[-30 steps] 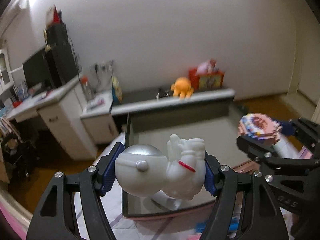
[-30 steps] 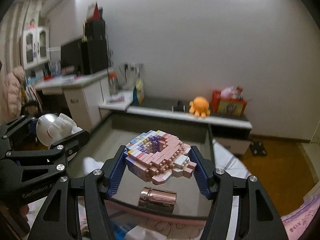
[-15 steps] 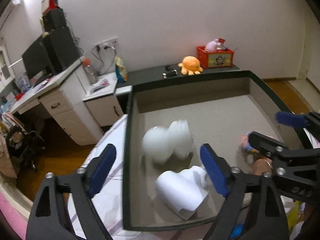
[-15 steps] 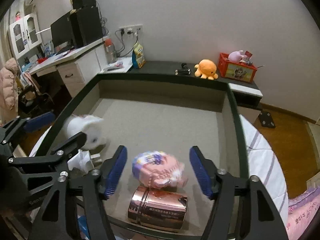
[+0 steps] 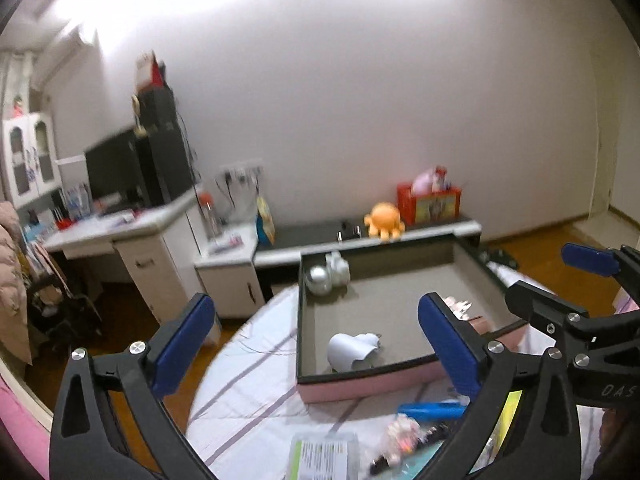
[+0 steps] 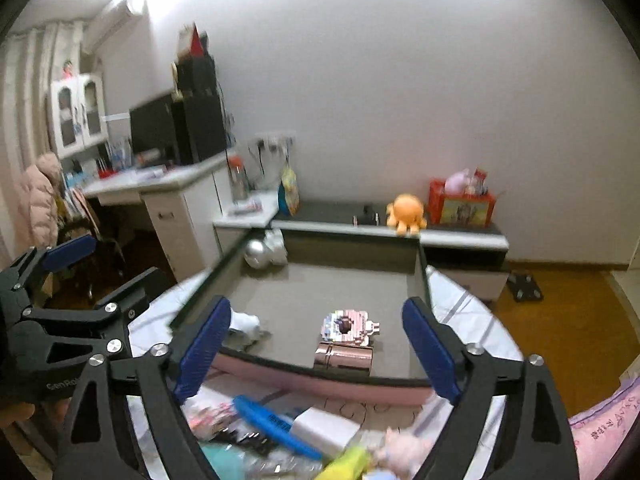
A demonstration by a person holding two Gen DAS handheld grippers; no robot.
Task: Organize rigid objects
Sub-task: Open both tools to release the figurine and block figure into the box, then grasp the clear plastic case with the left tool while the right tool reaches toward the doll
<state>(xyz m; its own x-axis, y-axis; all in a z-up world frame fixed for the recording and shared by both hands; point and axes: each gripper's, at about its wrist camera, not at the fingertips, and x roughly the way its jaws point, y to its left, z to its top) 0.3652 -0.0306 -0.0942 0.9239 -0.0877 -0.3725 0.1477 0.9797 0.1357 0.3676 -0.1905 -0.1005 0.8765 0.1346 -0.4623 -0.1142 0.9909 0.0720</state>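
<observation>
A pink storage box (image 5: 360, 384) with a grey inside sits on the bed. In it, the white astronaut figure (image 5: 326, 274) lies in the far left corner, also in the right wrist view (image 6: 266, 252). The pink block-built toy (image 6: 350, 326) lies near the front wall beside a rose-gold can (image 6: 344, 356). A white curved piece (image 5: 352, 350) lies at the front left. My left gripper (image 5: 316, 340) is open and empty, pulled back from the box. My right gripper (image 6: 316, 350) is open and empty too.
Loose items lie on the striped bedsheet in front of the box: a blue tube (image 6: 276, 424), a white box (image 6: 324, 428), a green-edged packet (image 5: 320, 456). A low cabinet with an orange plush (image 5: 384, 220) stands beyond, a desk (image 5: 120, 224) at left.
Both grippers opened and dropped their toys into the box, then drew back and up. The astronaut rolled to the far left corner; the block toy rests by the can.
</observation>
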